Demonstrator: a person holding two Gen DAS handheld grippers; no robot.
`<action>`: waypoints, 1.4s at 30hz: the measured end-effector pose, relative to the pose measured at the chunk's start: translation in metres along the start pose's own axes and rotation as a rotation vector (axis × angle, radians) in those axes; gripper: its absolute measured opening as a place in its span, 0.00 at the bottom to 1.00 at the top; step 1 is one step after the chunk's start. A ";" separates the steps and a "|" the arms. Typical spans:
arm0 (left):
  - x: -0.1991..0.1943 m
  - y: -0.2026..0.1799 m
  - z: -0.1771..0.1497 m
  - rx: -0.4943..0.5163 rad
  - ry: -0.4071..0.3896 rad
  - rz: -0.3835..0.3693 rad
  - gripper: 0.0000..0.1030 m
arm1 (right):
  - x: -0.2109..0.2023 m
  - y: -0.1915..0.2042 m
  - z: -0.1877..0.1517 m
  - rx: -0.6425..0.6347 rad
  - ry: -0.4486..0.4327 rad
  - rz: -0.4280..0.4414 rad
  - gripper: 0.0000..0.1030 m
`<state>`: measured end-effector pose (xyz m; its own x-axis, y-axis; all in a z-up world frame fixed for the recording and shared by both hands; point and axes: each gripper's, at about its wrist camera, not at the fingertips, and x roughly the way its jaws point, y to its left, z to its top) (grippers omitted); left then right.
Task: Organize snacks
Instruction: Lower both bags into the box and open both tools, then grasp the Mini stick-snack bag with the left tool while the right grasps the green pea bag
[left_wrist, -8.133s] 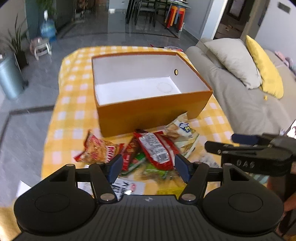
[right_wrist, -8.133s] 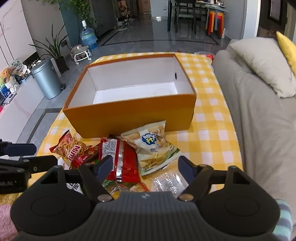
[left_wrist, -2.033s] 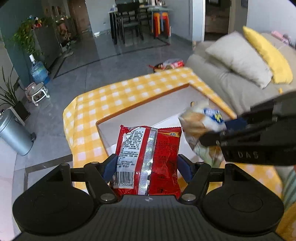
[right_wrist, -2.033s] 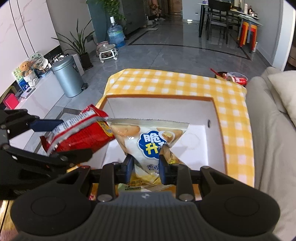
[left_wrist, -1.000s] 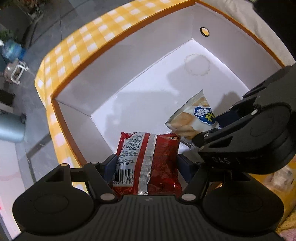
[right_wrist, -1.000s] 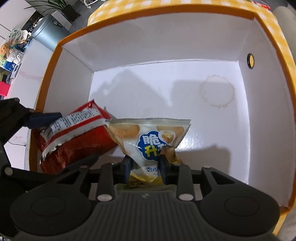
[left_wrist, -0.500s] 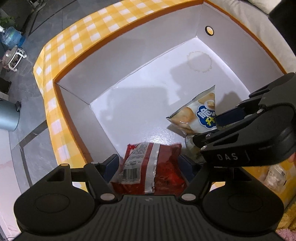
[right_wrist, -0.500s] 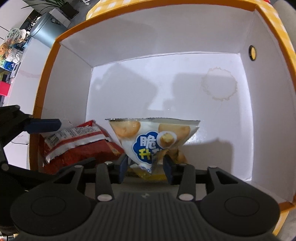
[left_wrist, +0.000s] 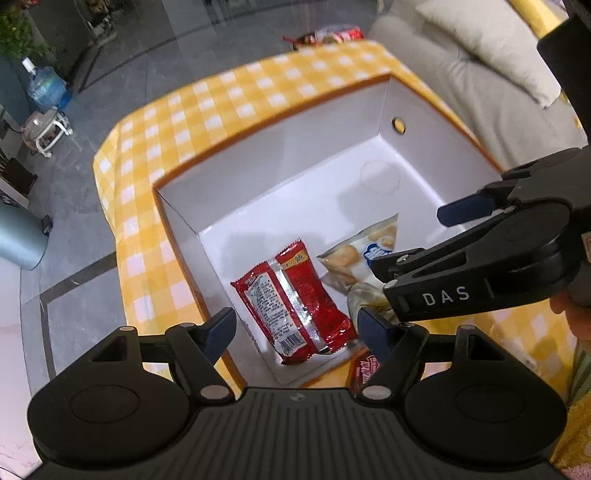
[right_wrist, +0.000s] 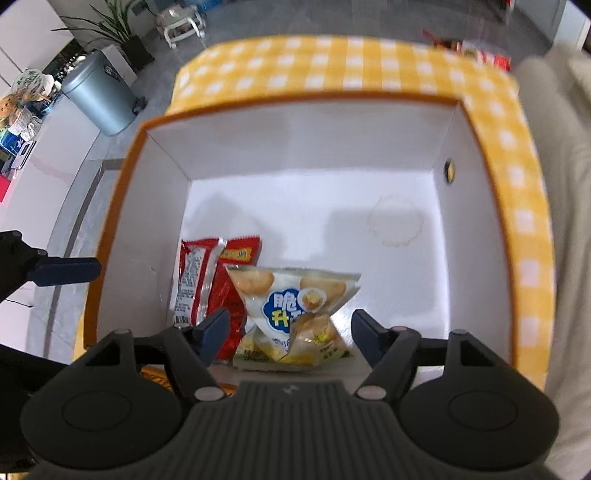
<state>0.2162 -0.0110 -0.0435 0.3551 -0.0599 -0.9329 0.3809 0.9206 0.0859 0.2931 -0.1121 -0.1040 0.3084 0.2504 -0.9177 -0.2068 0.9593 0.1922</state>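
The orange box with a white inside stands on the checked table. On its floor near the front wall lies the red snack packet, free of any pad. Above it my left gripper has its jaws opening wide, with nothing pressed between them. The pale cracker bag with a blue logo rests beside the red packet. My right gripper hangs over the bag, jaws opening, pads apart from it. The right gripper also shows at the right of the left wrist view, above the cracker bag.
A yellow checked cloth covers the table. Another snack packet lies outside the box front. A grey sofa with a pillow is at the right. A grey bin and a water bottle stand on the floor left.
Both grippers have opened and let go of their packets, which now lie on the box floor. Both have lifted up and away from the box.
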 end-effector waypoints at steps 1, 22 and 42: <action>-0.004 0.000 -0.002 -0.003 -0.015 0.003 0.85 | -0.006 0.002 -0.002 -0.012 -0.024 -0.010 0.74; -0.055 -0.020 -0.087 -0.105 -0.199 0.008 0.86 | -0.077 0.016 -0.097 -0.017 -0.241 -0.022 0.82; -0.042 -0.028 -0.156 -0.161 -0.137 -0.062 0.86 | -0.063 0.000 -0.192 0.081 -0.196 -0.020 0.79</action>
<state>0.0569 0.0260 -0.0612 0.4518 -0.1602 -0.8776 0.2682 0.9626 -0.0376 0.0948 -0.1526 -0.1131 0.4883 0.2444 -0.8377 -0.1261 0.9697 0.2094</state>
